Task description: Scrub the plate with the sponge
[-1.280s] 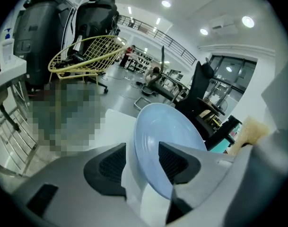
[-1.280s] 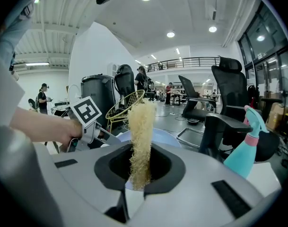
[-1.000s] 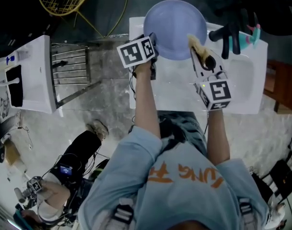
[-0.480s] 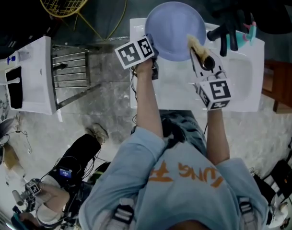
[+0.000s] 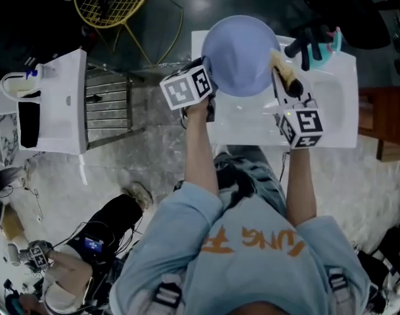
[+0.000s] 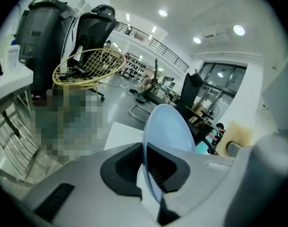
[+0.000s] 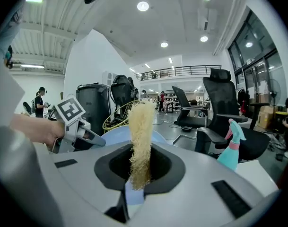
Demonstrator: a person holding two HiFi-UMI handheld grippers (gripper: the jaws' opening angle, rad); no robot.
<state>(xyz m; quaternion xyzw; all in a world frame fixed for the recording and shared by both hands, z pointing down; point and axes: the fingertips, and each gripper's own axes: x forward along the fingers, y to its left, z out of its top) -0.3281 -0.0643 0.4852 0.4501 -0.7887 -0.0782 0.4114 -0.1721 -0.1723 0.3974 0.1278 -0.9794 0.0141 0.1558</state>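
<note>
A pale blue plate [image 5: 240, 54] is held up over the white sink counter [image 5: 252, 126]. My left gripper [image 5: 209, 71] is shut on the plate's left rim. In the left gripper view the plate [image 6: 170, 126] stands edge-on between the pads of that gripper [image 6: 144, 171]. Its jaws have just been closing, with the rim between them. My right gripper [image 5: 288, 87] is shut on a yellow fibrous sponge [image 5: 284, 69], which sits at the plate's right rim. In the right gripper view the sponge [image 7: 141, 136] sticks up out of the jaws of my right gripper [image 7: 139, 176], with the plate [image 7: 108, 136] behind it.
A black faucet [image 5: 305, 48] and a teal spray bottle [image 5: 332, 44] stand at the back of the sink basin [image 5: 334, 104]. To the left are a metal rack [image 5: 108, 107], a white cabinet [image 5: 55, 104] and a yellow wire chair [image 5: 114, 2]. A person sits at the lower left [image 5: 88, 254].
Both grippers have risen a little, carrying the plate and the sponge with them. The sponge stays at the plate's right rim.
</note>
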